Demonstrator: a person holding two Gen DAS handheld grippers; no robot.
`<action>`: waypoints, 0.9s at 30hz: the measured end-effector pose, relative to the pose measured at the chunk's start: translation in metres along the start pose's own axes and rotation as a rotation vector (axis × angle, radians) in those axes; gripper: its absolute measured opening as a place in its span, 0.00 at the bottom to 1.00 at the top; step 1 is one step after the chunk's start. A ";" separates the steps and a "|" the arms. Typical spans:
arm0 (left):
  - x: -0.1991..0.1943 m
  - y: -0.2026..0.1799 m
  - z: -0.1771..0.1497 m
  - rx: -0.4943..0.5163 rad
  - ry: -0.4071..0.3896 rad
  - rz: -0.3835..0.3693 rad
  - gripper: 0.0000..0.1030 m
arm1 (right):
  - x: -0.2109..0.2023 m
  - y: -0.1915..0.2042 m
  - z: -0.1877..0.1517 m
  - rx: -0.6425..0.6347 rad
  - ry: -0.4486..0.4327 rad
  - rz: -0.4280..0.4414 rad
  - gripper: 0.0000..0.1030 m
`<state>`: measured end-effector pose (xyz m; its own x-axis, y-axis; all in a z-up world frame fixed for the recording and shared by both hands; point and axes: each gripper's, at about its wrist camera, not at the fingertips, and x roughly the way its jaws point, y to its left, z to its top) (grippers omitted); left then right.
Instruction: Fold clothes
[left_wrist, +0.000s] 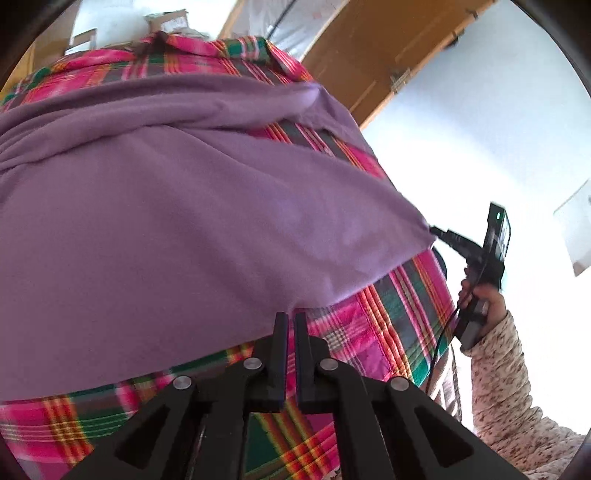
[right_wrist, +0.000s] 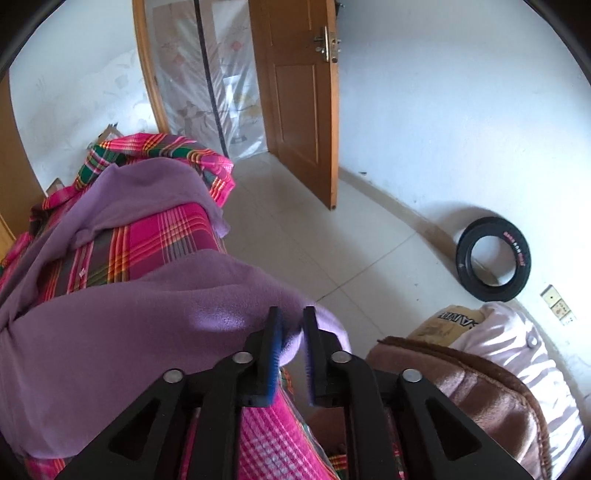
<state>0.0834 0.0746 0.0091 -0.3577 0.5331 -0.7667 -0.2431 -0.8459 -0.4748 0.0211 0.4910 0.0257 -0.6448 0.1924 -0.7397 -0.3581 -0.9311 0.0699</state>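
Note:
A purple garment (left_wrist: 177, 206) lies spread over a pink, green and orange plaid cloth (left_wrist: 399, 317) that covers the surface. My left gripper (left_wrist: 290, 319) is at the garment's near hem, jaws almost together, and the hem comes to a point at its tips. In the left wrist view, my right gripper (left_wrist: 437, 232), held by a hand in a speckled sleeve (left_wrist: 506, 373), pinches the garment's right corner and draws it taut. In the right wrist view, the right gripper (right_wrist: 291, 317) is shut on a bunch of the purple garment (right_wrist: 122, 325) between its blue pads (right_wrist: 272, 354).
A brown blanket (right_wrist: 469, 391), a pale pillow (right_wrist: 517, 343) and a printed bag (right_wrist: 450, 319) lie to the right. A black tyre (right_wrist: 493, 254) leans on the white wall. An open wooden door (right_wrist: 299, 96) stands across the tiled floor (right_wrist: 317, 236). Cardboard boxes (left_wrist: 166, 22) sit behind.

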 end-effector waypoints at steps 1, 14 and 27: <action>-0.006 0.006 0.000 -0.014 -0.015 0.004 0.04 | -0.003 0.001 -0.001 -0.001 -0.005 -0.001 0.27; -0.130 0.150 -0.037 -0.427 -0.262 0.205 0.22 | -0.066 0.081 -0.053 -0.055 -0.027 0.248 0.29; -0.174 0.231 -0.095 -0.707 -0.363 0.141 0.29 | -0.088 0.181 -0.117 -0.173 0.163 0.594 0.30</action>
<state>0.1747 -0.2152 -0.0088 -0.6423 0.2897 -0.7096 0.4112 -0.6511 -0.6380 0.0918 0.2691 0.0253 -0.5842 -0.4090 -0.7010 0.1516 -0.9035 0.4008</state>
